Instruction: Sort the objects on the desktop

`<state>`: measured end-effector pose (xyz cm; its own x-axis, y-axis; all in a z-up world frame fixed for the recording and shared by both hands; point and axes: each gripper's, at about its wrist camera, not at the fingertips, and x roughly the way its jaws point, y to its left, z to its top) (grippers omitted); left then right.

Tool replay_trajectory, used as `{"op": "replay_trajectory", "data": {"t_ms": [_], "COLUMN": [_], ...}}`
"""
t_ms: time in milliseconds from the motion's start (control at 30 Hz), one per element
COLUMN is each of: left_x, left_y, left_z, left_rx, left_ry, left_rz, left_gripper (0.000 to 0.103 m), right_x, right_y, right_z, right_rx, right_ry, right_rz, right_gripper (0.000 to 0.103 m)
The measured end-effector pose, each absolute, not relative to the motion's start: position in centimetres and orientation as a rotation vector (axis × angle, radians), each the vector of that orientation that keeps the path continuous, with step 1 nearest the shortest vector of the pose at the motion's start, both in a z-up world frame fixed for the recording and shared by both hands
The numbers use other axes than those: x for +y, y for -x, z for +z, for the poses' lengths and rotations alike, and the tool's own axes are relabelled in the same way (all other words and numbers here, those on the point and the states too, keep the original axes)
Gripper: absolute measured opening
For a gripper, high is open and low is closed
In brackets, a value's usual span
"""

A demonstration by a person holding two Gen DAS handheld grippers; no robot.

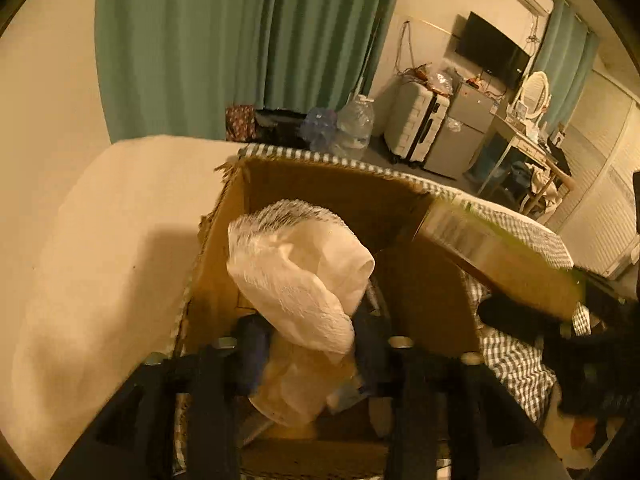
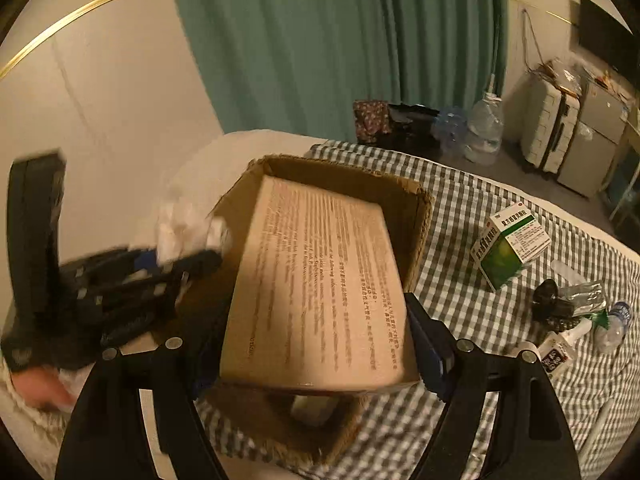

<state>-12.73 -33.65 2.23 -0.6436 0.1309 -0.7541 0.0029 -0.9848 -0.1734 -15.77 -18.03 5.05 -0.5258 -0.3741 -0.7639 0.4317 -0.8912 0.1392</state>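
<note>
An open cardboard box (image 1: 328,184) (image 2: 416,204) stands on the checked cloth. My left gripper (image 1: 308,344) is shut on a crumpled white tissue (image 1: 304,272) and holds it over the box's left side; it shows blurred in the right wrist view (image 2: 180,232). My right gripper (image 2: 316,352) is shut on a flat tan box with printed text (image 2: 320,288), holding it tilted over the cardboard box. That flat box shows at the right in the left wrist view (image 1: 492,256).
On the checked cloth (image 2: 460,312) to the right lie a green and white medicine box (image 2: 510,246), a small dark object (image 2: 548,296), a foil packet (image 2: 584,298), a small bottle (image 2: 612,324) and a white tube (image 2: 560,350). A white pillow (image 1: 108,240) lies left.
</note>
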Motion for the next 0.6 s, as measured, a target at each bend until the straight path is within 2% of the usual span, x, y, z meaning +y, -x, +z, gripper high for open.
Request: {"op": "replay_trajectory", "data": {"t_ms": [33,67,133,333,600], "left_x": [-33.9,-33.9,-34.0,-32.3,-25.4], "left_y": [12.7,12.7,12.5,12.1,10.3], "left_z": [1.9,1.8,1.2,0.3,0.3], "left_rx": [-0.242,-0.244,-0.231,-0.181,-0.083], "left_ry": [1.299,1.293,1.300,1.341,1.336], "left_rz": [2.794,2.803,2.813,2.777,2.707], "left_gripper": [0.071,0.082,0.088,0.089,0.094], "right_x": [-18.2,-18.2,-18.0,-14.7,-3.5], "right_y": [16.1,16.4,16.8,17.2,13.5], "right_z": [5.0,5.0,5.1,5.3,6.9], "right_rx": [0.090,0.080,0.060,-0.015,-0.143], "right_ry": [-1.182,-1.181,-1.182,-1.209,-1.216], "right_rz": [-2.427,-2.448,-2.457,-2.496,-2.614], "right_gripper": [0.079,0.081,0.086,0.086,0.086]}}
